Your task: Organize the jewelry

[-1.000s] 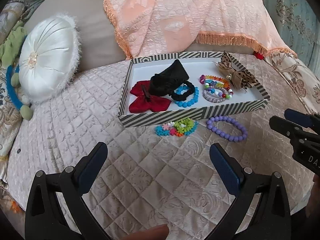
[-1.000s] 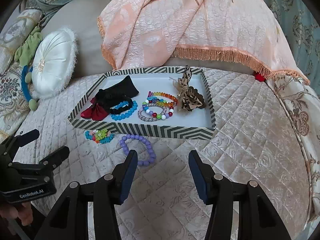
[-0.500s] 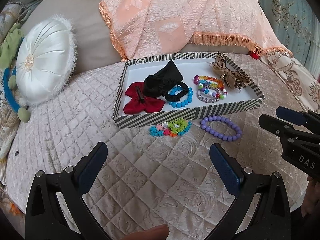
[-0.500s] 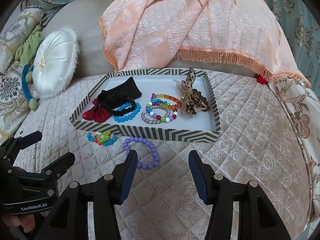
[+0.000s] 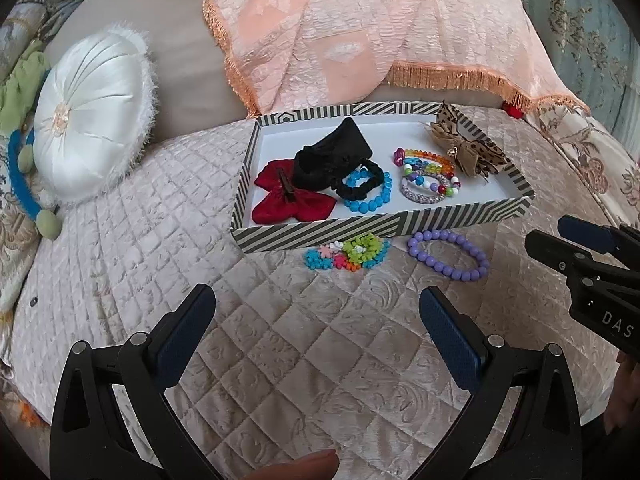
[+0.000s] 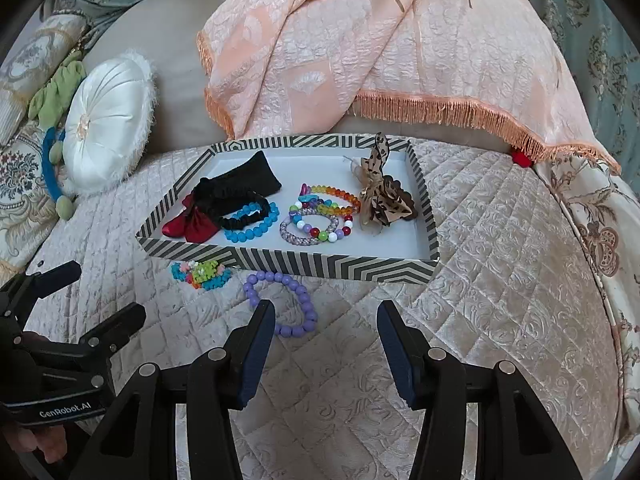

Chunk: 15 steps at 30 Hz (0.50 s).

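A striped tray [image 5: 360,229] [image 6: 288,261] on the quilted bed holds a red bow [image 5: 292,200], a black scrunchie [image 5: 332,156], a blue bead bracelet [image 5: 368,196], several coloured bracelets [image 5: 428,180] and a leopard bow [image 5: 464,148]. In front of the tray lie a multicoloured flower bracelet [image 5: 346,254] [image 6: 202,274] and a purple bead bracelet [image 5: 448,254] [image 6: 282,304]. My left gripper [image 5: 316,336] is open and empty, short of the flower bracelet. My right gripper [image 6: 326,344] is open and empty, its left finger just before the purple bracelet.
A round white cushion [image 5: 92,116] stands at the back left. A peach fringed throw [image 5: 360,32] drapes behind the tray. A green and blue fabric item [image 5: 20,160] lies at the far left. The bed edge falls away on the right [image 6: 592,260].
Both grippers have shifted slightly relative to the tray, with the right gripper now a little closer to the purple bracelet. Nothing was picked up or let go.
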Tool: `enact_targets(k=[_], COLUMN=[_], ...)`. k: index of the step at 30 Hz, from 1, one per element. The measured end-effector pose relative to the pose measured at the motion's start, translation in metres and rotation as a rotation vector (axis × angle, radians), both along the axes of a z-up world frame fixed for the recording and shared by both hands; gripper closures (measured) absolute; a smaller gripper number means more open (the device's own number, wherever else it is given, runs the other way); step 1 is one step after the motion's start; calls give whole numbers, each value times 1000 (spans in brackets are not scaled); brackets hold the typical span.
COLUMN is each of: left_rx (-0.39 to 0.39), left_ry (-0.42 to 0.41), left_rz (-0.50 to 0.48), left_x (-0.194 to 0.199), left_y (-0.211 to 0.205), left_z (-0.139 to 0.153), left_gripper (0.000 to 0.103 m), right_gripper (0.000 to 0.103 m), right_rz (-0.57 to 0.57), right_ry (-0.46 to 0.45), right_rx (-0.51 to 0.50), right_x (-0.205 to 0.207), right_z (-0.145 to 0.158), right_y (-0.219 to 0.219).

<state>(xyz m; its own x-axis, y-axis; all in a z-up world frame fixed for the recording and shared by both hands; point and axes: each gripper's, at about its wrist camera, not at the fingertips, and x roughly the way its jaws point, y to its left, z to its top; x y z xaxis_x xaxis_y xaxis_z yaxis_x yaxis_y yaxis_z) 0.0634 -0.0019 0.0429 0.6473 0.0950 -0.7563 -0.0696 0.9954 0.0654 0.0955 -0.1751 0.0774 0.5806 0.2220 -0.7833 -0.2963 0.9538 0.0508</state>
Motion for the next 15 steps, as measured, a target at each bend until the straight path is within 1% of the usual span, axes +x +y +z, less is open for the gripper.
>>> enact_targets(k=[15], left_rx=[-2], left_ry=[6], left_rz=[4], left_x=[1], left_y=[2], left_z=[-1], left_gripper=[1], right_gripper=[52], right_rz=[3], right_ry=[3], right_rx=[-3], right_x=[1], right_z=[-1], right_y=[-1])
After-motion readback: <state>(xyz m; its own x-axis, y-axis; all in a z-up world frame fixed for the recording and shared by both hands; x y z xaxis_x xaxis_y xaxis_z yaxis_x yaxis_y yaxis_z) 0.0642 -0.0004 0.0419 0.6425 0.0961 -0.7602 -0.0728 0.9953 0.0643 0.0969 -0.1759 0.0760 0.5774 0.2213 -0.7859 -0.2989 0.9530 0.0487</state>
